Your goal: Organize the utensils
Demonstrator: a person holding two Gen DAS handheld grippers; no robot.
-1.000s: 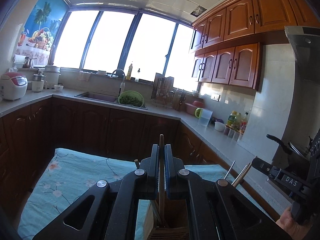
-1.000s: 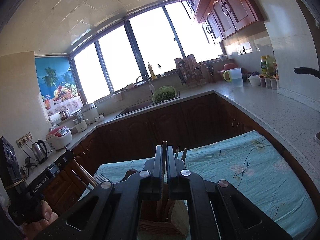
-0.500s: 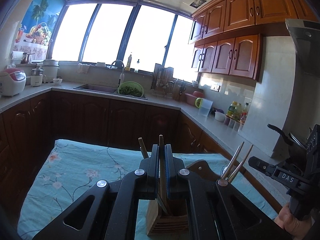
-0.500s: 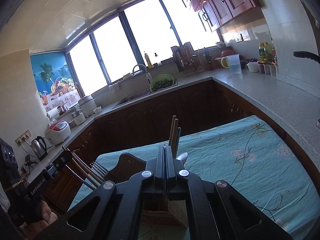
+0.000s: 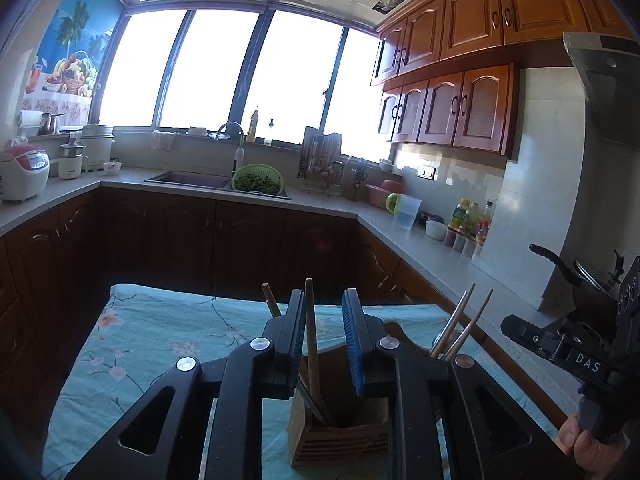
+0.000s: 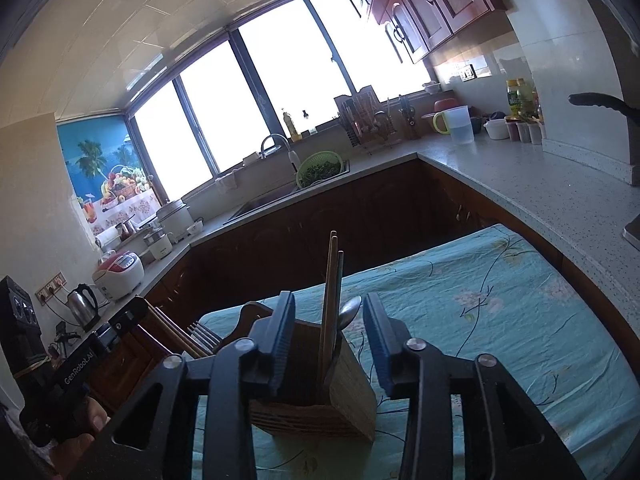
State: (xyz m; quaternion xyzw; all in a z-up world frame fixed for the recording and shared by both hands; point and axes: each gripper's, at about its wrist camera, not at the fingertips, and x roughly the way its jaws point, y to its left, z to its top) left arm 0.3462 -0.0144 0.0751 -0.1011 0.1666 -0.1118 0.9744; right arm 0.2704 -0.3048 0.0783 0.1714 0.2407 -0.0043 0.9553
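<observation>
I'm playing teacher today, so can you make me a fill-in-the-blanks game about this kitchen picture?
1. The chopsticks stand in a wooden ____.
2. The tablecloth under it is light ____ with flowers.
3. Beside the sink sits a ____ colander full of vegetables.
4. The spoon in the holder points its bowl ____.

Missing words: holder; blue; green; up

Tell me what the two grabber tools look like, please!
Both are black plastic. The left gripper and the right gripper each have two flat fingers lined with ribbed blue pads, joined by chunky arms with round silver bolts and triangular holes. Seen from the side, one body reads "DAS" in white letters, the other "GenRobot.AI".
</observation>
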